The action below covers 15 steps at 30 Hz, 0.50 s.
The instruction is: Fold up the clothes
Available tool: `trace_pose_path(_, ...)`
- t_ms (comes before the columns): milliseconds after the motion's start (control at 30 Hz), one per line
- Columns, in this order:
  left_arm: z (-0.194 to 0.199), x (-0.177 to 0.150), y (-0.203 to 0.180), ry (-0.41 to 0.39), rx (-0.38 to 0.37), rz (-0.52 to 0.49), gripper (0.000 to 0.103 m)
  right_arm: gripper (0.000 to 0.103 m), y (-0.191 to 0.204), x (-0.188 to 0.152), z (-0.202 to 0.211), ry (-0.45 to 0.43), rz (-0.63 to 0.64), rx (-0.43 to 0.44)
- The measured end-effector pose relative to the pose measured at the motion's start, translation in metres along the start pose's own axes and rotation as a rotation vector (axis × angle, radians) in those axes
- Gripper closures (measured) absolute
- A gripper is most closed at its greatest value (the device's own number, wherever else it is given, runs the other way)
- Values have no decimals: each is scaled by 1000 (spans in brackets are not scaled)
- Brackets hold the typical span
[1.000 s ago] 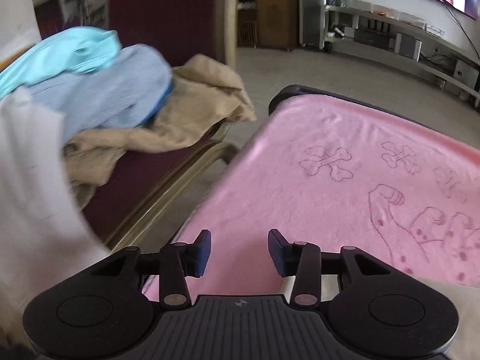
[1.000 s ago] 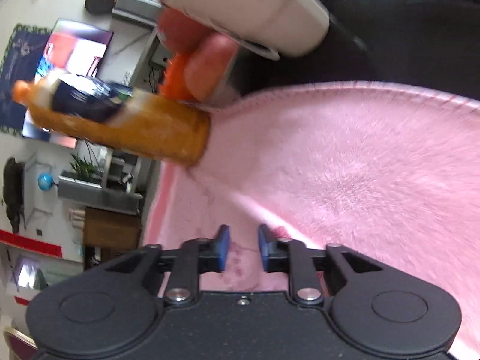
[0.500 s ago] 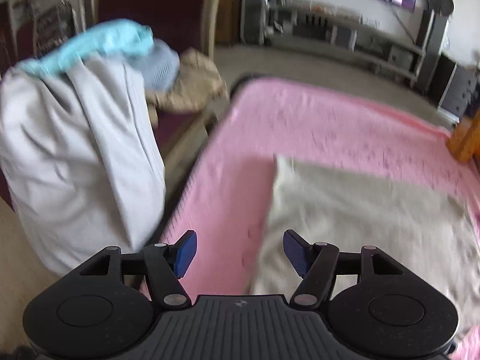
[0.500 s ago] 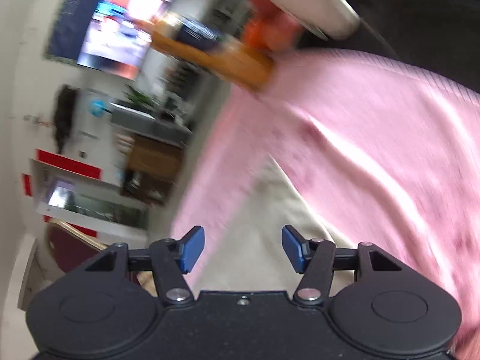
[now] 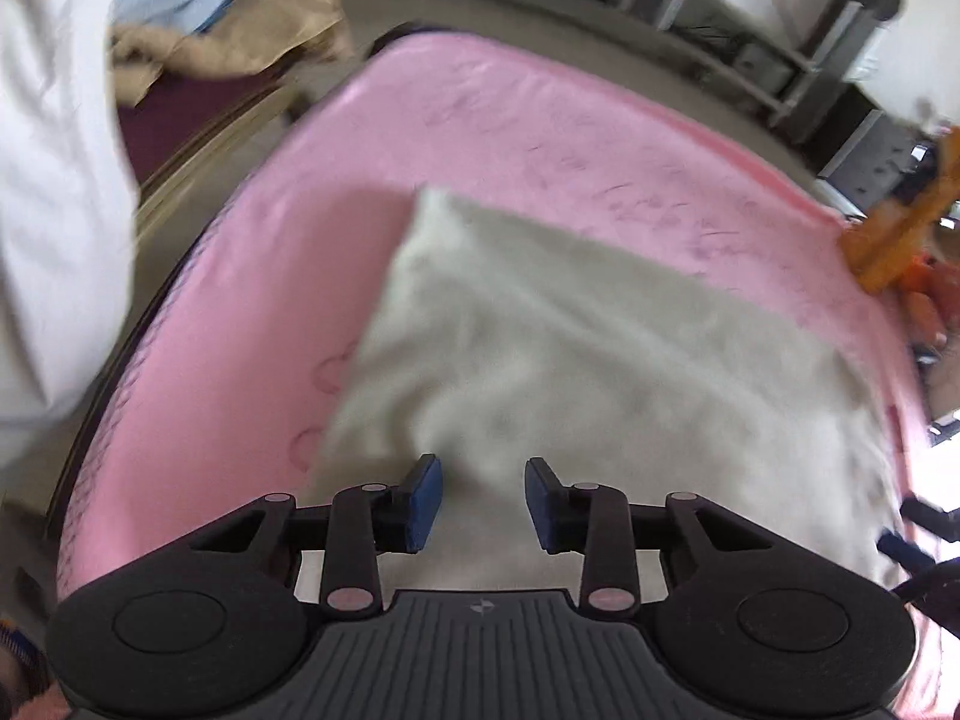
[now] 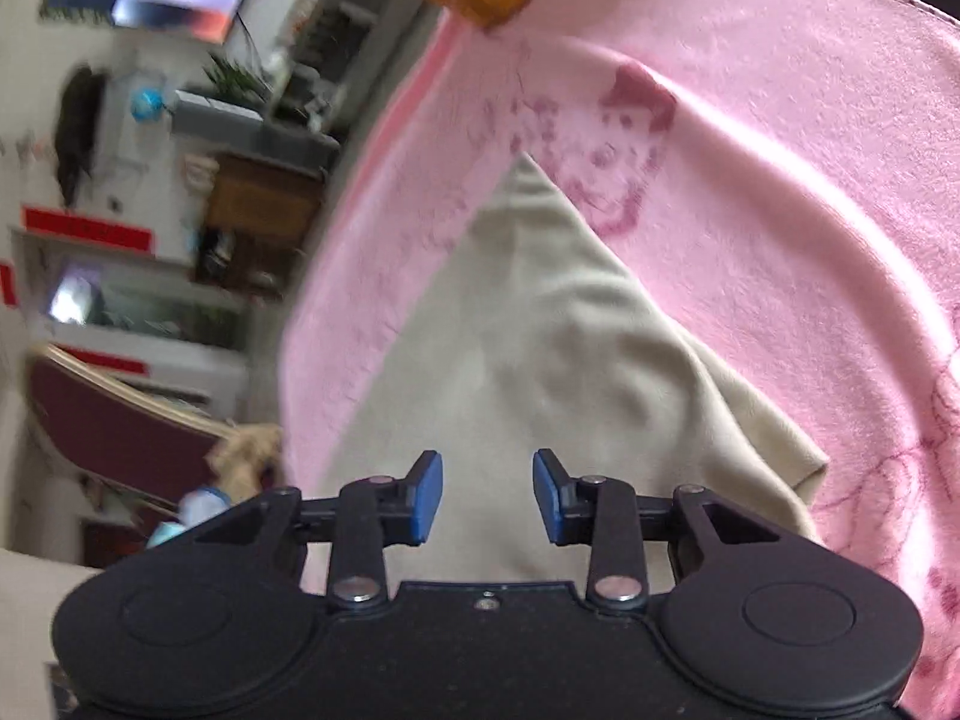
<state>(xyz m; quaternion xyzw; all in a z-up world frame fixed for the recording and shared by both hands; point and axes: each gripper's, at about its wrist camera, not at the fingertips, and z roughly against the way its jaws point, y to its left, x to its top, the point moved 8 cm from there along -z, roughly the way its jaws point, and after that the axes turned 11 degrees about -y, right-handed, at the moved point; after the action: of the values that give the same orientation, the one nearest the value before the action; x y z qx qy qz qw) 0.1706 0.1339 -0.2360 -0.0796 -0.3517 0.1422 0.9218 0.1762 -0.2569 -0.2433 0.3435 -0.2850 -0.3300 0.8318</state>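
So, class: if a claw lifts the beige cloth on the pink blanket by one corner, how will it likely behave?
The beige cloth will probably droop: its soft wrinkles suggest floppiness. It looks thin, so likely light. On the fuzzy pink blanket it may drag rather than slide.

Both views are taken from close above, looking down along the fingers. The cream cloth (image 5: pixel 600 360) on the pink blanket (image 5: pixel 252 300) is seen in both. In the right wrist view, the room is tipped sideways at the left.
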Motion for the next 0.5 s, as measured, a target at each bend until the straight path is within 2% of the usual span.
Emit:
trace_pose_path(33,2,-1,6,1,6,18,71,73,-6,0,-3,11,14,-42)
trace_pose_path(100,6,-2,19,2,23,48,70,80,-19,1,0,21,-19,-63)
trace_pose_path(167,14,-6,34,6,81,40,70,82,-32,5,9,22,-83,-63)
trace_pose_path(200,18,-8,43,10,133,18,68,83,-40,7,15,18,-107,-79)
trace_pose_path(233,21,-10,52,10,181,-1,56,84,-48,9,21,13,-131,-96)
trace_pose_path(267,24,-11,60,8,215,-13,52,86,-57,12,28,4,-141,-125)
trace_pose_path(333,31,-13,69,1,257,-48,58,86,-65,15,43,-30,-140,-156)
trace_pose_path(367,37,-14,72,-15,281,-65,66,86,-69,16,50,-47,-140,-172)
trace_pose_path(433,49,-14,75,-49,310,-89,68,63,-74,20,67,-112,-106,-228)
trace_pose_path(467,55,-15,72,-70,281,-78,67,63,-75,23,76,-162,-72,-269)
trace_pose_path(500,61,-15,68,-90,246,-67,68,63,-70,22,83,-181,-63,-224)
